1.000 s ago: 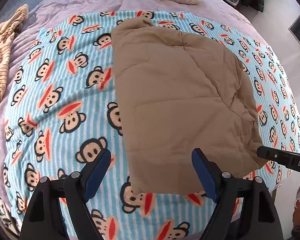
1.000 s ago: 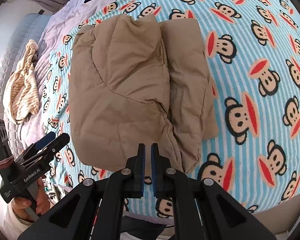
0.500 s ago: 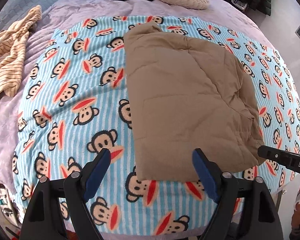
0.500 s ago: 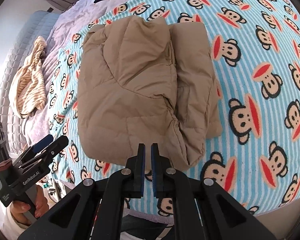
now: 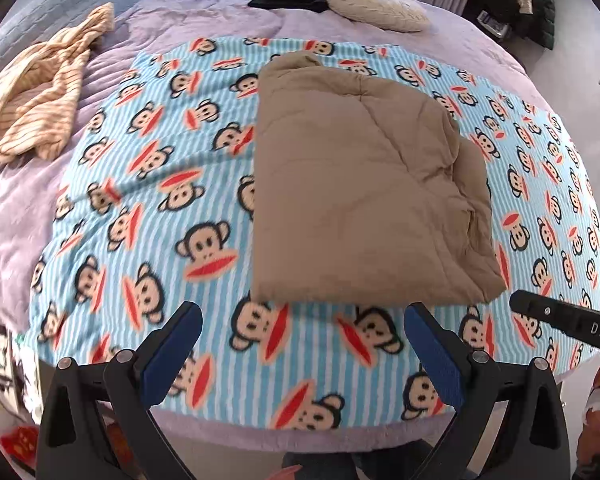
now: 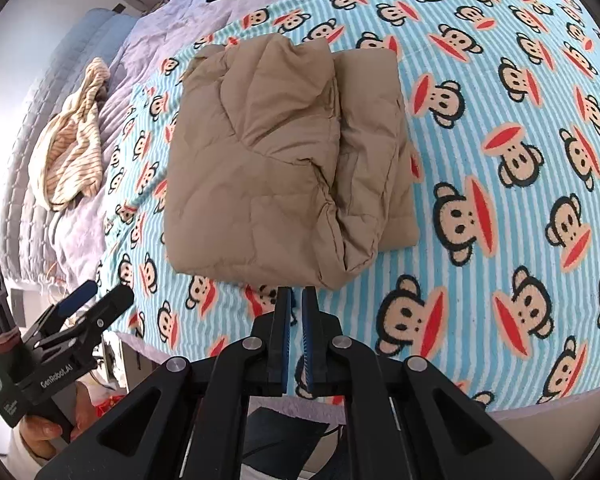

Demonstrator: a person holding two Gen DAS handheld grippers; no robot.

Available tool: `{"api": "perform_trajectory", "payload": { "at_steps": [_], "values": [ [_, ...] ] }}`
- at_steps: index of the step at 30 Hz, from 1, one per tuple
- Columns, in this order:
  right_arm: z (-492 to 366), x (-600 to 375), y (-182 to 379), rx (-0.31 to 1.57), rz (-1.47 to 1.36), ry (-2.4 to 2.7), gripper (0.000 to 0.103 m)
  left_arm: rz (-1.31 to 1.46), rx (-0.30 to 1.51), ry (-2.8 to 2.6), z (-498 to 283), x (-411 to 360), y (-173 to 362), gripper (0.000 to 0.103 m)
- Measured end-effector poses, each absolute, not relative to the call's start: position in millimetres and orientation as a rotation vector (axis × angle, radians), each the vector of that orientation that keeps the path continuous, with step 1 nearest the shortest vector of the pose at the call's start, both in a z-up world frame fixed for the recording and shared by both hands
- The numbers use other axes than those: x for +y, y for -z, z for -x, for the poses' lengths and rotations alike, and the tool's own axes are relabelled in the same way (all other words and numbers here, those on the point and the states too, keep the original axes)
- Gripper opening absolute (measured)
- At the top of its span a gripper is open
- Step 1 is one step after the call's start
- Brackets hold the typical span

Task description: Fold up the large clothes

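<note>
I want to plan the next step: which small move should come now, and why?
Probably lift both tongs away. The coat already lies folded on the blanket; the left tongs are opening with nothing between them, and the right tongs are shut, empty.

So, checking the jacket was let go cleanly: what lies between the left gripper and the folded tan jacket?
Only a bare strip of monkey-print blanket separates the left gripper, jaws opening and empty, from the tan jacket, seen in the left wrist view.

Open blanket [image 5: 148,208] beside folded coat [image 5: 360,200]
</note>
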State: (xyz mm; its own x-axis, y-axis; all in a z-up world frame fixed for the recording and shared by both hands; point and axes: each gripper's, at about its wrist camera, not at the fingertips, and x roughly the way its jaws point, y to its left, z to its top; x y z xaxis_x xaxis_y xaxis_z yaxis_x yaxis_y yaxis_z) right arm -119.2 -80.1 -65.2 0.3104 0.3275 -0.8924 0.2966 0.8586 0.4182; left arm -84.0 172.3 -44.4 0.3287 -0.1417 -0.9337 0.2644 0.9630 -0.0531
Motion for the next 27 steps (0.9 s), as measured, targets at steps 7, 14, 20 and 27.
{"api": "perform_trajectory", "payload": {
  "at_steps": [7,14,20,27],
  "values": [
    [125.0,-75.6,41.0,1.239,-0.495,0.006,0.007,-0.115,1.208,0.2,96.8,181.9,29.9,0.102],
    [119.9,-68.8,17.5,1.165,-0.413,0.052,0.064,-0.148,1.127,0.201,88.0,183.4,6.2,0.102],
    [113.9,-57.7,1.3,1.132,-0.393,0.103,0.076,-0.185,1.099,0.191,74.9,186.4,-4.4,0.102],
    [105.7,-53.5,-25.6,1.051,-0.365,0.176,0.09,-0.154,1.07,0.221,59.7,193.8,-24.7,0.102]
  ]
}}
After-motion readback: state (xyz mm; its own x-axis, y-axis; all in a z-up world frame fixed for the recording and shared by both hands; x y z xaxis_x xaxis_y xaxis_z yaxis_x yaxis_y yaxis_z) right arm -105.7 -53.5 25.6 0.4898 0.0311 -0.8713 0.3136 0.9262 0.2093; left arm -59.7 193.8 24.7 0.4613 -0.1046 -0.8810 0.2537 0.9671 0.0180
